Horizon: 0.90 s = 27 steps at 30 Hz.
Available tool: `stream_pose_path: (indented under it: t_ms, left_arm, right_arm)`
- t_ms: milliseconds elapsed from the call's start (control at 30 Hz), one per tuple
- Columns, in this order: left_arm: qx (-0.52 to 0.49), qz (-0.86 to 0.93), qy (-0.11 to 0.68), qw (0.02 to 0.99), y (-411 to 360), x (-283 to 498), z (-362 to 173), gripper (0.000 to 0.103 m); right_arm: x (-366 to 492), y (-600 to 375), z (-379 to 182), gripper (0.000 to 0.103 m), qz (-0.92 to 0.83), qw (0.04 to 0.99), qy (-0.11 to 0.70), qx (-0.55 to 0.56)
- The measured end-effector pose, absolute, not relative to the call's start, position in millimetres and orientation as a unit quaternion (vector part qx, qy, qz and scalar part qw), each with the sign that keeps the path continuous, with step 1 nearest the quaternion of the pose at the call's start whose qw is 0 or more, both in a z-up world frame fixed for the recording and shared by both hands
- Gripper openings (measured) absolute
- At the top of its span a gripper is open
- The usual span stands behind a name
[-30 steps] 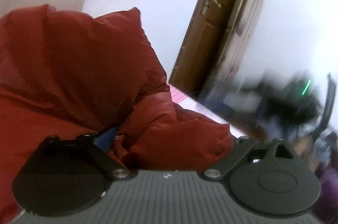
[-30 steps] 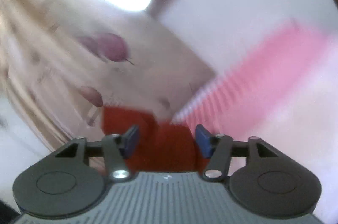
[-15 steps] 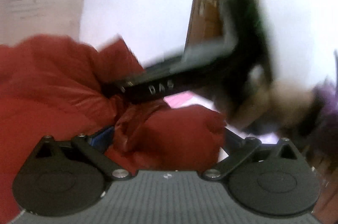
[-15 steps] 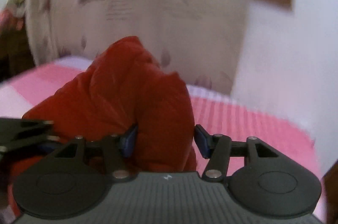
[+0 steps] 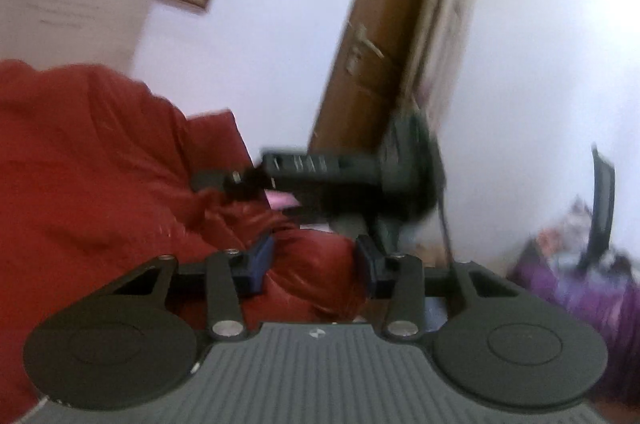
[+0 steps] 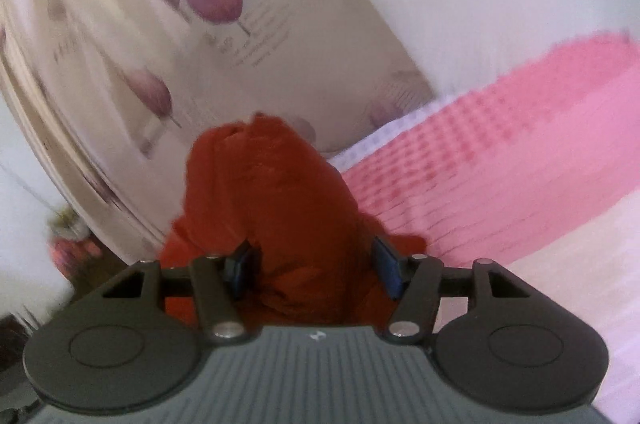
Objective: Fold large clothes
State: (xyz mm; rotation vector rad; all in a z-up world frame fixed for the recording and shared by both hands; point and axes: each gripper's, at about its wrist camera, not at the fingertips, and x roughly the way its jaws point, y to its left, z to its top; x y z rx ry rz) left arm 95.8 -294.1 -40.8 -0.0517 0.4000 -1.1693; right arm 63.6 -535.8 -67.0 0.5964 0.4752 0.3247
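Observation:
A large red puffy jacket [image 5: 88, 160] fills the left half of the left wrist view. My left gripper [image 5: 314, 266] is shut on a bunched fold of it between the blue pads. My right gripper [image 6: 314, 268] is shut on another bunched part of the red jacket [image 6: 272, 192], which rises in a hump in front of the fingers. The right gripper's black body [image 5: 340, 172] shows in the left wrist view, just beyond the jacket. Both views are motion-blurred.
A pink checked bedsheet [image 6: 500, 128] covers the bed at right in the right wrist view. A cream curtain with purple tulips [image 6: 168, 36] hangs behind. A brown wooden door [image 5: 384, 36] and white wall stand ahead in the left wrist view, with clutter [image 5: 576, 264] at right.
My left gripper's jaws have closed in on the red fabric, from wide to narrow. Both grippers swung, and the right gripper now sits lower in the left wrist view.

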Motion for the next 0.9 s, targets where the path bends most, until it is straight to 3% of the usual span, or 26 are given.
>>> stream_pose_path:
  t_ms: [167,333,467,700,800,900]
  left_arm:
    - [0.027,-0.546,0.204,0.812,-304.9,100.6,-57.9,0.047]
    - [0.015,-0.529,0.197,0.825,-282.3,99.5,-51.1,0.047]
    - [-0.02,-0.515,0.196,0.834,-263.5,106.6,-41.8,0.047]
    - [-0.013,-0.522,0.239,0.819,-289.1,122.3,-65.8,0.044]
    - [0.005,-0.52,0.246,0.818,-300.4,126.8,-75.5,0.044]
    - [-0.006,-0.515,0.26,0.817,-297.9,129.9,-76.7,0.044]
  right_arm:
    - [88.2,-517.3,-58.3,0.049,0.137,0.923,0.297,0.203]
    - [95.3,-518.9,-89.3,0.039,0.181,0.872,0.276,0.363]
    - [100.3,-517.6,-106.4,0.039,0.216,0.844,0.215,0.441]
    - [103.4,-532.0,-168.0,0.04,0.204,0.811,0.205,0.508]
    - [105.8,-535.7,-150.6,0.046,0.185,0.834,0.238,0.462]
    - [95.2,-528.2,-91.7,0.052,0.146,0.9,0.247,0.329]
